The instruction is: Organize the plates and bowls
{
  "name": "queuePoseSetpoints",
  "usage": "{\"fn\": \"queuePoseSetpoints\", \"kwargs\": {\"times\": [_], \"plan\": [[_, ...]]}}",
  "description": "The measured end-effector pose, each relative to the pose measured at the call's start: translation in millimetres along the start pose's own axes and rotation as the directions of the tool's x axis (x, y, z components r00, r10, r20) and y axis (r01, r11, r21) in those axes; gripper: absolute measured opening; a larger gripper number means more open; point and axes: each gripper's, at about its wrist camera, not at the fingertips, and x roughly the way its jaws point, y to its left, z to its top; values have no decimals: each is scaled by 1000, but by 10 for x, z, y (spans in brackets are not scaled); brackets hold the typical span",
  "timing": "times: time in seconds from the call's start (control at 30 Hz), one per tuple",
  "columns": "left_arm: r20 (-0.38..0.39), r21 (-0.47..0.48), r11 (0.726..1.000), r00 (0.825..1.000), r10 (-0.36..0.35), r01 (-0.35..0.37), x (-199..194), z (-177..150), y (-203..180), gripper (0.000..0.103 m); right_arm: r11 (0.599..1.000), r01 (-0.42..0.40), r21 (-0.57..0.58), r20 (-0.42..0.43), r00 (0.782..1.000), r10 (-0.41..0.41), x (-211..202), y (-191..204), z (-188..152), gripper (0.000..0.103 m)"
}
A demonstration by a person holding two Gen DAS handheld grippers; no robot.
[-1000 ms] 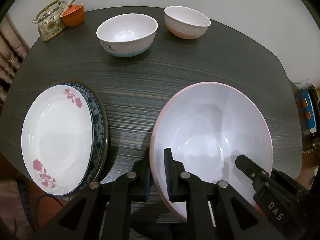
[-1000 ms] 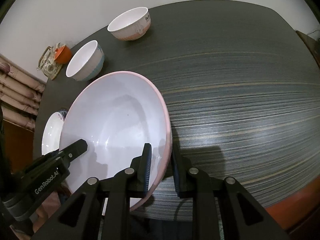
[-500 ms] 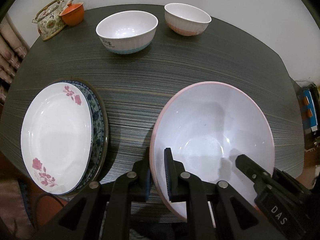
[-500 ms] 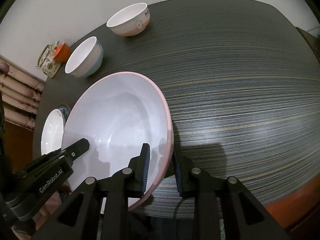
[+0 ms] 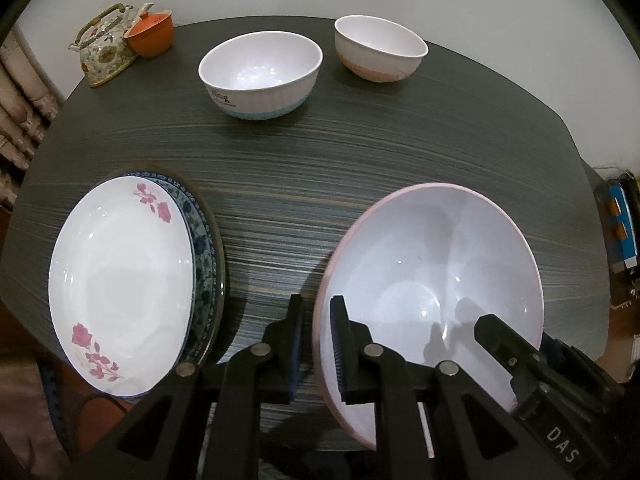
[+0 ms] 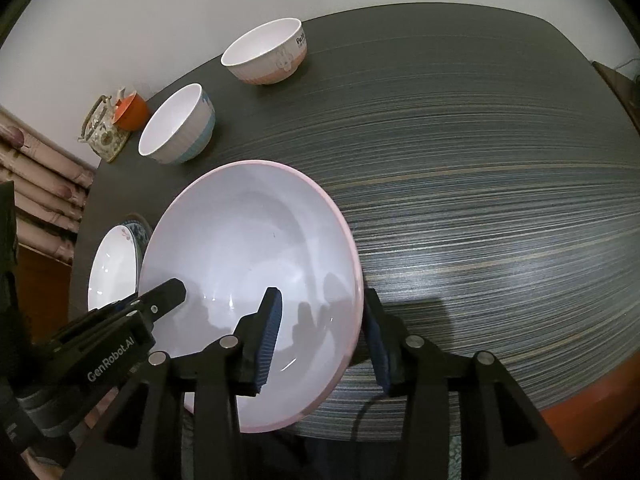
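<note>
Dark striped wood grain is running across the counter [image 5: 360, 168] that we are working over. At the far left corner, a flowered teapot [image 5: 105, 50] is sitting with an orange cup [image 5: 150, 34] touching it. Nearer on the left, a white plate with pink flowers [image 5: 120, 280] is lying on top of a blue-patterned plate [image 5: 202, 240], the stack reaching over the counter's near edge. Farther back, toward the middle, a white bowl with a blue base [image 5: 260, 74] is standing upright, and just to its right a white bowl with a pink base [image 5: 380, 48] is standing apart from it.

Closer to us and right of the plates, the large pink-rimmed bowl [image 5: 432, 280] is resting on the counter near its front edge. We are pinching its left rim with our left claw [image 5: 318, 340], one pad outside the wall and one inside, the jaws nearly pressed together on it. On the bowl's right rim, our right claw [image 6: 320, 332] is straddling the wall with its jaws spread; they have just been opening, and the inner pad is standing clear of the bowl's surface while the outer pad is sitting just beside the rim. To the right, the counter is stretching away.
</note>
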Motion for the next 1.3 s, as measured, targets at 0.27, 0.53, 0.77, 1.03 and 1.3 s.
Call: {"fn": "queuePoseSetpoints", "kwargs": {"times": [0.27,0.53,0.77,1.03,1.3], "plan": [[-6,-7,1000,1000,-5,5,-16,25,31,17,1000,-3,2,7,1000,3,-26,-2,36,44],[8,-9,1000,1000,-9,9,-44,92,63,20,1000,-7,4,38,999,7,-86,-3,117,51],[11,0,1000,1000,-3,3,-58,141,69,24,1000,-13,13,55,998,12,-110,-11,164,52],[13,-9,1000,1000,-13,13,-74,197,101,28,1000,-21,13,83,996,19,-172,-3,259,52],[13,-26,999,999,-33,34,-81,225,148,31,1000,-27,14,67,997,26,-115,34,276,52]]}}
